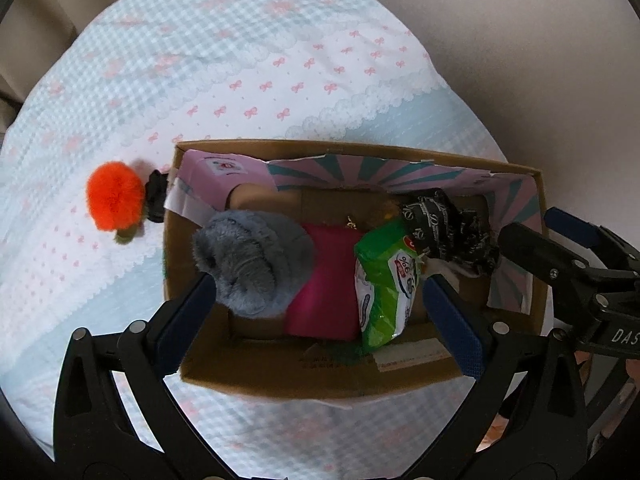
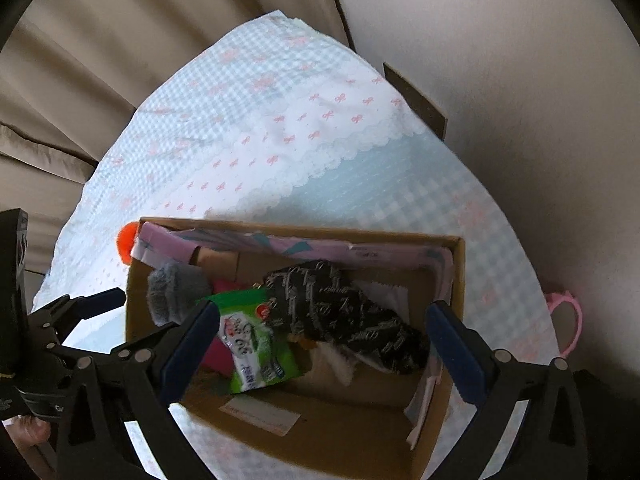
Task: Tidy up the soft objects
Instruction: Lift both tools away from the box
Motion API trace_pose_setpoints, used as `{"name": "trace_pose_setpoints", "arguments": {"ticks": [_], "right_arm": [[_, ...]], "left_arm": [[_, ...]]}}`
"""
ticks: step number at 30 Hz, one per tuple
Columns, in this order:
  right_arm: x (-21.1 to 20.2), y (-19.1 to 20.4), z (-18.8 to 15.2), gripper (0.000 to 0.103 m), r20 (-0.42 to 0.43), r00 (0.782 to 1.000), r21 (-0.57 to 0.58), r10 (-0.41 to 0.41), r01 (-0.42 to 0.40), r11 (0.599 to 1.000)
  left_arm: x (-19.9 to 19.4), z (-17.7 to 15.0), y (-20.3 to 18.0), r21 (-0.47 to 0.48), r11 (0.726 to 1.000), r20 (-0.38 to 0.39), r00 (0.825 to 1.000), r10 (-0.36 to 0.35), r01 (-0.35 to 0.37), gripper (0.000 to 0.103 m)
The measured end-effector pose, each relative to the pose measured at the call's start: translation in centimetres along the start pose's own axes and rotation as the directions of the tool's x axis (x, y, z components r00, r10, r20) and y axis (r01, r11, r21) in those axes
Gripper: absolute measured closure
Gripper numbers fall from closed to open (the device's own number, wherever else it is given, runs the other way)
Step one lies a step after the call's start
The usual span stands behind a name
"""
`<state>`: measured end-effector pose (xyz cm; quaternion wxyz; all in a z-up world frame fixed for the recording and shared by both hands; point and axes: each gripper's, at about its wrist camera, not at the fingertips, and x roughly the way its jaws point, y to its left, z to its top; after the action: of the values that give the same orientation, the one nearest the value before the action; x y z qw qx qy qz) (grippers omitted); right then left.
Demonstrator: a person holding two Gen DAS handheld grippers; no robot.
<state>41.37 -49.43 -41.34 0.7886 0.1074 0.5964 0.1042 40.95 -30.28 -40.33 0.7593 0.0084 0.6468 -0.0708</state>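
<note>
A cardboard box stands on the bed and also shows in the right wrist view. Inside lie a grey fluffy toy, a magenta cloth, a green wipes pack and a black patterned fabric piece. An orange pompom lies on the bedspread left of the box. My left gripper is open above the box, its left finger touching the grey toy. My right gripper is open and empty above the box, over the black fabric and wipes pack.
The box rests on a blue-and-white gingham bedspread with pink bows. A beige headboard or wall is behind. A pink object sits at the bed's right edge. A brown board stands at the far right.
</note>
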Motion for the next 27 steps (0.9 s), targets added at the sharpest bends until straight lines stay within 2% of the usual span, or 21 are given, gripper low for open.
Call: {"name": "trace_pose_setpoints", "arguments": {"ticks": [7, 15, 19, 24, 27], "right_arm": [[-2.7, 1.3, -0.5, 0.0, 0.023, 1.0, -0.007, -0.005, 0.005, 1.0], [-9.2, 3.9, -2.6, 0.0, 0.135, 0.989, -0.01, -0.054, 0.056, 0.998], [-12.7, 5.8, -4.4, 0.0, 0.188, 0.976, -0.005, -0.111, 0.114, 0.994], [-17.4, 9.4, -7.6, 0.0, 0.255, 0.957, 0.01, -0.141, 0.143, 0.99], [-20.1, 12.0, -9.8, 0.0, 0.311, 0.937, 0.023, -0.162, 0.163, 0.986]], "left_arm": [[-4.0, -1.5, 0.2, -0.003, 1.0, 0.071, 0.997, -0.01, 0.01, 0.0], [-10.8, -4.7, 0.5, 0.01, 1.0, 0.186, 0.982, -0.03, 0.029, 0.0], [-14.5, -6.8, 1.4, 0.019, 0.999, 0.226, 0.974, -0.032, 0.029, 0.0], [-19.8, -10.5, 3.2, 0.04, 0.998, 0.296, 0.954, -0.049, 0.039, 0.0], [-22.8, -12.8, 5.0, 0.059, 0.997, 0.336, 0.94, -0.057, 0.04, 0.0]]}}
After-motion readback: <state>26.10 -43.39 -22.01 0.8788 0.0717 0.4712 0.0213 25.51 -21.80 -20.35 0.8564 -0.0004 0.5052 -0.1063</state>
